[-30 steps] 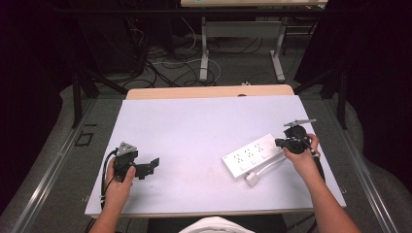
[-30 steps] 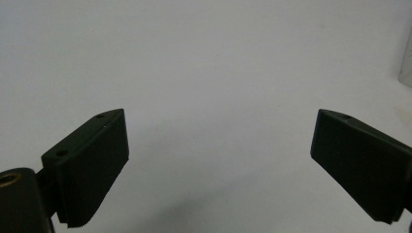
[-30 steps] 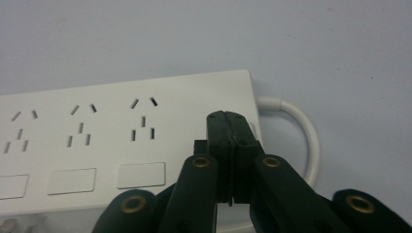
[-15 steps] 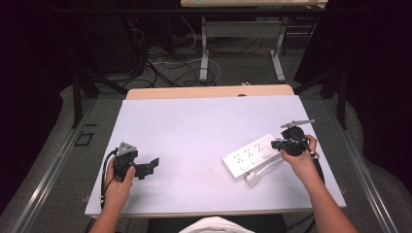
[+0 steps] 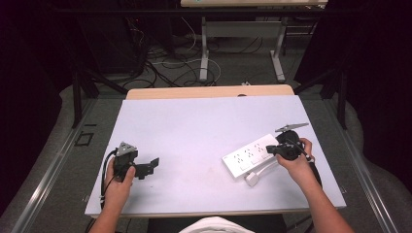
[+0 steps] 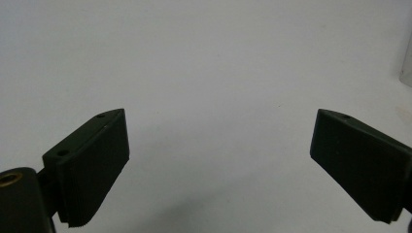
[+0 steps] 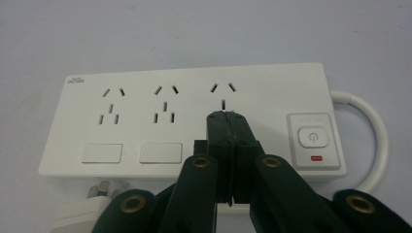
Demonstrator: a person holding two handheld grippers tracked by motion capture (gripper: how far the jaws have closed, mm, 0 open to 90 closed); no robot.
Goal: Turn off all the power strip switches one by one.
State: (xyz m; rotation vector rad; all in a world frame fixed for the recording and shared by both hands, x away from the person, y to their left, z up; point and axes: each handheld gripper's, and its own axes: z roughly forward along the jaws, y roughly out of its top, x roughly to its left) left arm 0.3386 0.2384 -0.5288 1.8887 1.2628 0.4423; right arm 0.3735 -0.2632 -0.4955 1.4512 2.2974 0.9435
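A white power strip [image 5: 248, 155] [image 7: 189, 126] with three socket groups and a power button [image 7: 311, 137] lies on the right half of the white table [image 5: 204, 131]. Its white cable [image 7: 374, 141] loops off one end, and its white plug [image 5: 251, 178] [image 7: 90, 206] lies by the near side. My right gripper [image 5: 269, 149] [image 7: 228, 116] is shut with nothing between its jaws, its tips over the strip beside the third socket group. My left gripper [image 5: 153, 164] [image 6: 218, 160] rests low over bare table at the left, jaws wide open and empty.
The table's front edge [image 5: 209, 212] is close to both forearms. Beyond the far edge are a wooden board [image 5: 209, 91], floor cables [image 5: 165, 58] and the legs of another table [image 5: 204, 48]. Bare surface lies between the two grippers.
My right gripper has slid a little left and nearer, onto the end of the power strip. The left gripper has stayed in place.
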